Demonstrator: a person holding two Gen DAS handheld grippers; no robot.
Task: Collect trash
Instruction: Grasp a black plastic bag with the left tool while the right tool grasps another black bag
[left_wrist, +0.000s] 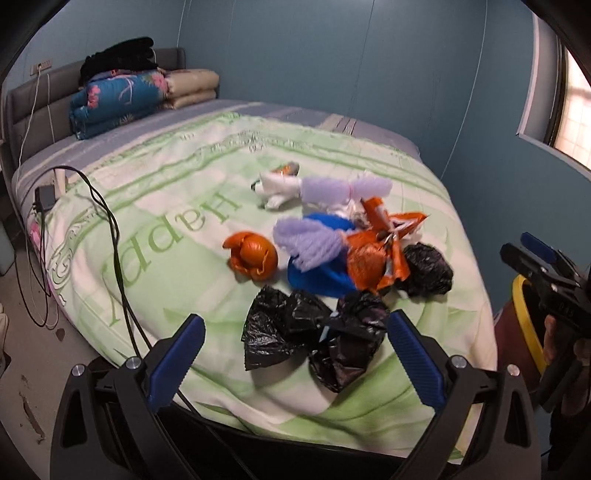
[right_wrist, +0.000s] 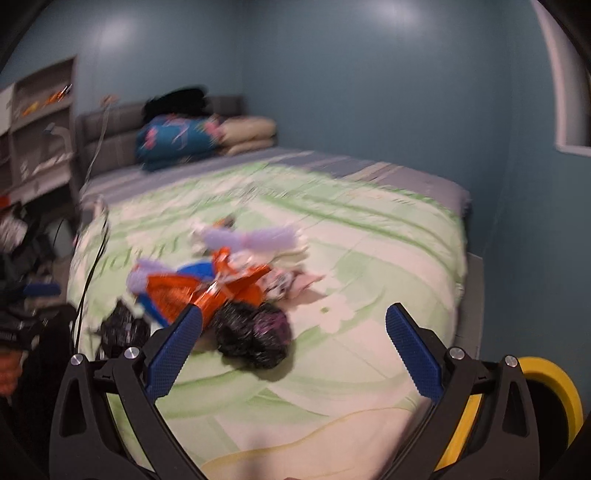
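A heap of trash lies on the green bedspread (left_wrist: 155, 236), near the foot of the bed and toward its right side. Farthest left sits an orange crumpled bag (left_wrist: 253, 256), by itself and well apart from the black cable (left_wrist: 114, 236) at the left edge. It looks light and springy, best pinched at a raised fold. Nearest the left gripper (left_wrist: 295, 354), whose fingers are spread wide and hold nothing, are two black plastic bags (left_wrist: 314, 332), thin, slippery film that will collapse, so a bunched ridge is the place to grip. Behind them lie lilac foam netting (left_wrist: 310, 240), soft and compressible, and a crinkly orange wrapper (left_wrist: 373, 258). The right gripper (right_wrist: 293, 350), also spread and empty, hovers over another black bag (right_wrist: 251, 336). The yellow-rimmed bin (right_wrist: 554, 391) stands at the far right.
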